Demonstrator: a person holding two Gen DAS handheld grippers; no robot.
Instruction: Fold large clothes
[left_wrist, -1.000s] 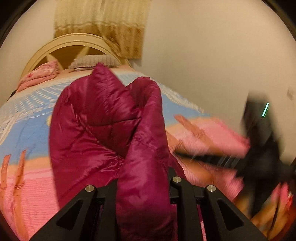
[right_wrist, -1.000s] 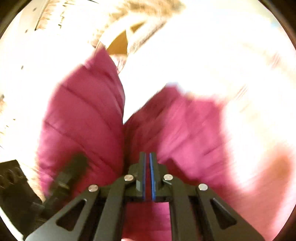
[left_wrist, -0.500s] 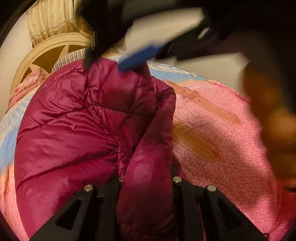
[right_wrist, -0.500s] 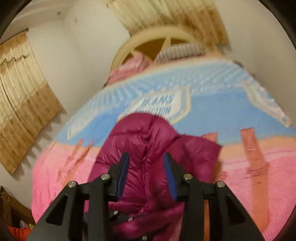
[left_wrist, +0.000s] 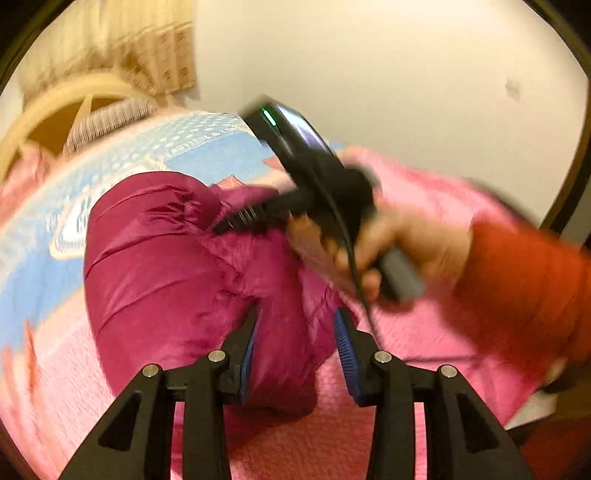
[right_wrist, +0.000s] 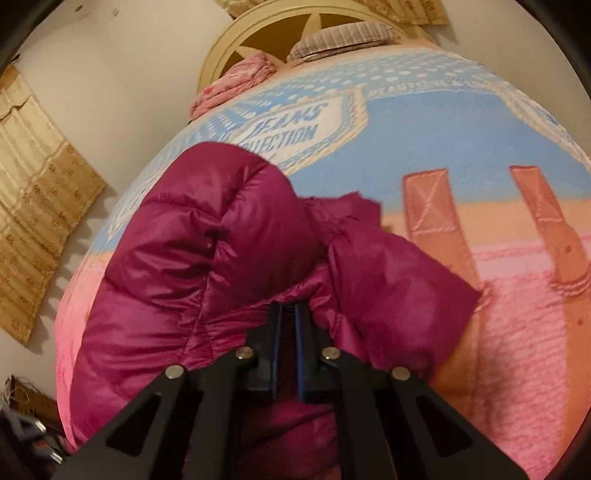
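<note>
A magenta puffer jacket (left_wrist: 166, 266) lies bunched on the bed; it also shows in the right wrist view (right_wrist: 221, 251). My left gripper (left_wrist: 297, 325) is open, its blue-padded jaws spread either side of a fold of the jacket. My right gripper (right_wrist: 288, 321) has its jaws nearly together, pinching a fold of jacket fabric between the blue pads. In the left wrist view the right gripper (left_wrist: 236, 221), held by a hand in a red sleeve, reaches over the jacket from the right.
The bed has a pink and blue blanket (right_wrist: 461, 147) with a "JEANS COLLECTION" print. A cream headboard (right_wrist: 295, 33), a striped pillow (right_wrist: 343, 37) and a pink pillow (right_wrist: 236, 81) lie at the far end. Curtains (right_wrist: 33, 192) hang at left. A white wall (left_wrist: 388, 74) runs along the bed's right side.
My left gripper has opened and let go of the jacket fold. My right gripper has come down onto the jacket and closed on a fold. The jacket has dropped onto the bed.
</note>
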